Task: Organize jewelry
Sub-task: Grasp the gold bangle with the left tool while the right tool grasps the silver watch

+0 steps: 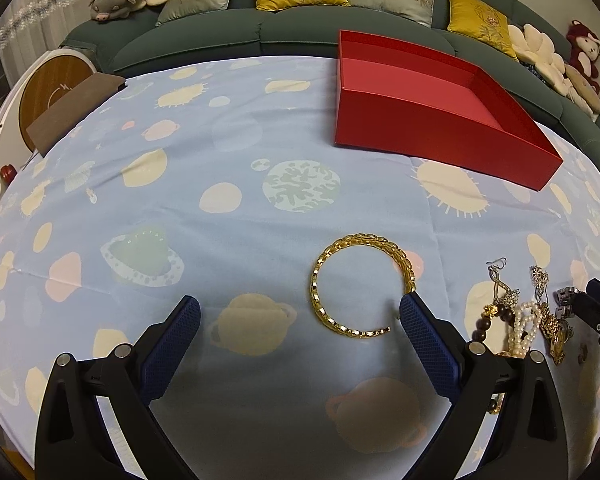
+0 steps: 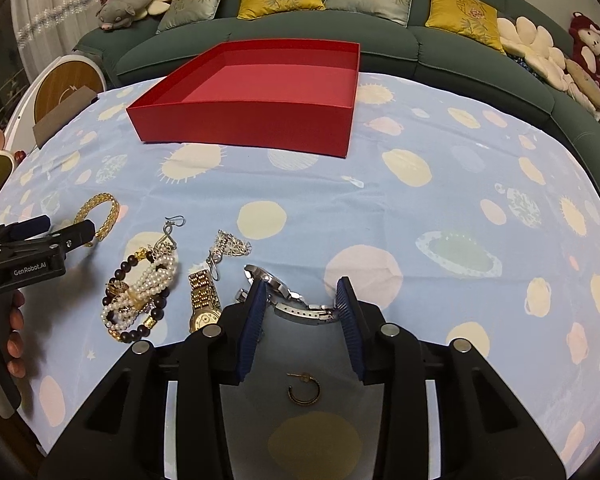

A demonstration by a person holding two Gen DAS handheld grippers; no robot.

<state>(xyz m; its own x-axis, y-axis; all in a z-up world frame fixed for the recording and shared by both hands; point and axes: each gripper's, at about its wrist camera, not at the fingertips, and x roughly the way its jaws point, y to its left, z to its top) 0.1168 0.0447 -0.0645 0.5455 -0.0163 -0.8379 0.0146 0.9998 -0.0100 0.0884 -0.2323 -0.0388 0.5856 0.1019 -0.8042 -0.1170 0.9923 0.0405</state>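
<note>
The silver watch point(image 2: 290, 300) lies on its side on the blue planet-print tablecloth point(image 2: 440, 208), near the front edge, its steel link band and clasp stretched between the two blue pads of the right gripper point(image 2: 302, 304). Both pads press on it, one at the case and one at the clasp, so the right claw is clenched on the watch.

Just left of it lies one gold watch point(image 2: 201, 304) with a pale dial. There are two dangling earrings: a silver filigree one point(image 2: 230, 247) and a hooked one point(image 2: 168, 236). One small gold hoop earring point(image 2: 303, 389) sits nearest of all, under the right gripper. Further left a pearl bracelet point(image 2: 140, 300) and a dark bead bracelet point(image 2: 118, 304) with gold spacers lie tangled together.

One open gold bangle point(image 1: 356, 286) with a woven pattern rests left of that heap. The left gripper point(image 1: 300, 312) hovers over it, released, jaws spread wide, its right pad touching or just beside the bangle's rim.

One red box point(image 2: 252, 104), open-topped, stands at the far side of the cloth, before a green sofa point(image 2: 300, 36) bearing four cushions.
</note>
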